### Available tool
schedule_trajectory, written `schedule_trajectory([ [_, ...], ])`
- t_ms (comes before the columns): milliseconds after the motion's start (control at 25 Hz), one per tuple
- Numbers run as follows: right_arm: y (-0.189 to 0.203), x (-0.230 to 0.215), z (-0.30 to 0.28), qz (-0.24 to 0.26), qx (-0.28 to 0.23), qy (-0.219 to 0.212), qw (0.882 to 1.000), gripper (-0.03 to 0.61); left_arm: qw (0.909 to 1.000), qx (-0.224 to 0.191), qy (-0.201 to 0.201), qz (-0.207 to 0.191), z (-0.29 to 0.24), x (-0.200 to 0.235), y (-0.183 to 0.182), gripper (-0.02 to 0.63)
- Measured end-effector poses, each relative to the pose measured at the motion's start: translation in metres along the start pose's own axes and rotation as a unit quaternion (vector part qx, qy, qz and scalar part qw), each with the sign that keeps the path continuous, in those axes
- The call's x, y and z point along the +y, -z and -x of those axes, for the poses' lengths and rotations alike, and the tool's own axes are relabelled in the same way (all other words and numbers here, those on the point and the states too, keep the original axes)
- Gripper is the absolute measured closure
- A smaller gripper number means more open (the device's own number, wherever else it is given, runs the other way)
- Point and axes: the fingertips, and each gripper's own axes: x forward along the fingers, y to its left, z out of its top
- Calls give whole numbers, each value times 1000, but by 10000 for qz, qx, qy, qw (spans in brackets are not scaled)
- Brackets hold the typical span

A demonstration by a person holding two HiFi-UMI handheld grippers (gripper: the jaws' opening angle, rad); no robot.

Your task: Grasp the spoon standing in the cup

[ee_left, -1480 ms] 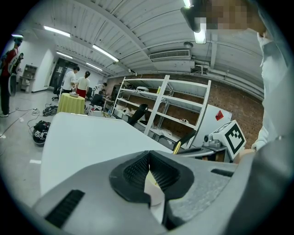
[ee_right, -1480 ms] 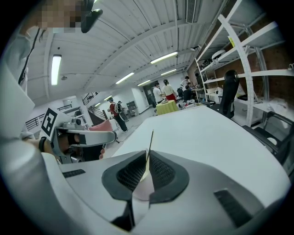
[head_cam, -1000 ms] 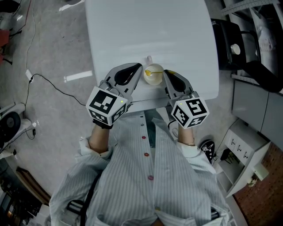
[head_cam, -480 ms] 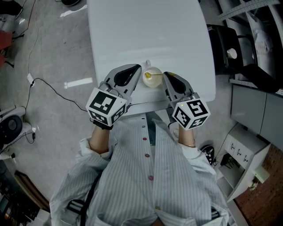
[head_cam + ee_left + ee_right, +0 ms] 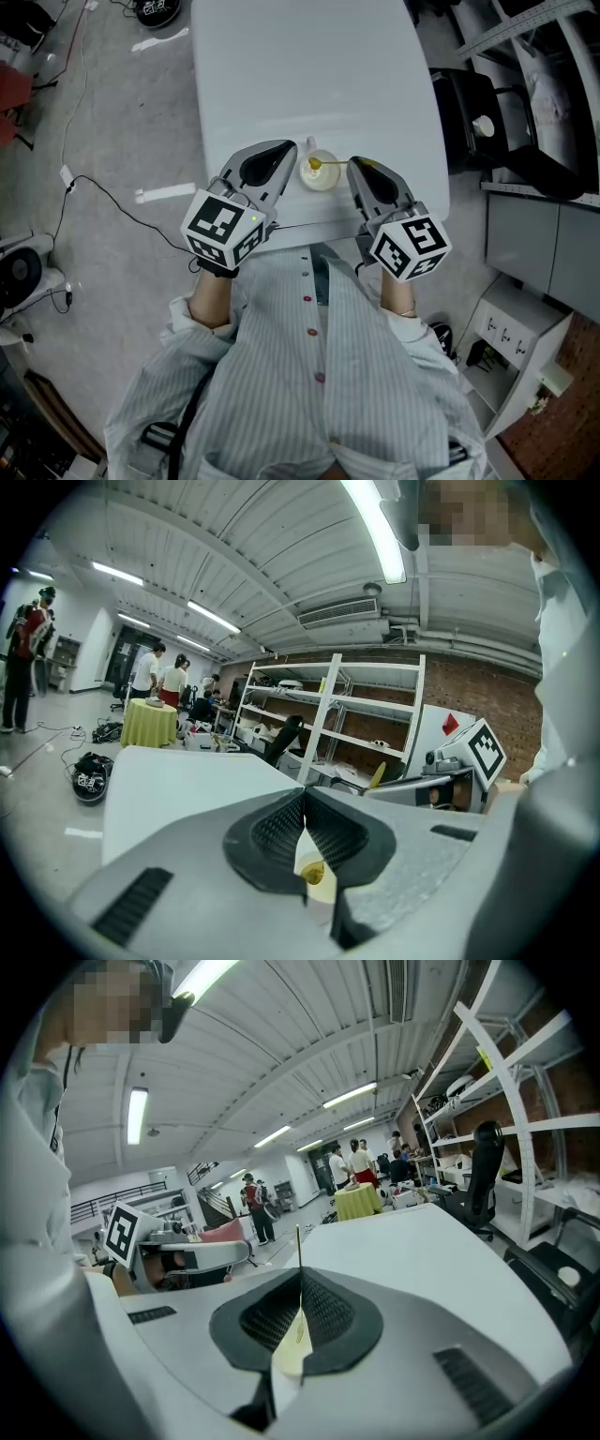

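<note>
The right gripper (image 5: 354, 165) had its jaws squeezed shut on the thin handle of the small yellow spoon (image 5: 322, 163). Since a moment before, this gripper had gone up a little. The spoon's round end now looked lifted to the top of the little round pale cup (image 5: 320, 178). The cup sat near the front edge of the white bench (image 5: 300, 75). The left gripper (image 5: 292, 146) was just beside the cup, its jaws pressed together on nothing. So the grab looked done, and the spoon seemed to be coming out.
</note>
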Motion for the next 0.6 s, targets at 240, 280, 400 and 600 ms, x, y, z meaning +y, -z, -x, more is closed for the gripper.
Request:
schedule_trajectory([
  [240,-23,8,14,166,-266,-83,9995,568,9997,-215,-68,4,9,-8,-13,604],
  [280,-27,10,16,203,-331,-95,9992,568,9996,-262,-81,21,11,-8,-16,604],
  [400,-42,18,20,352,-533,-153,9978,568,9990,-426,-123,65,19,-10,-26,604],
  [600,-67,30,26,562,-812,-306,9946,568,9979,-616,-172,-82,32,-18,-46,604],
])
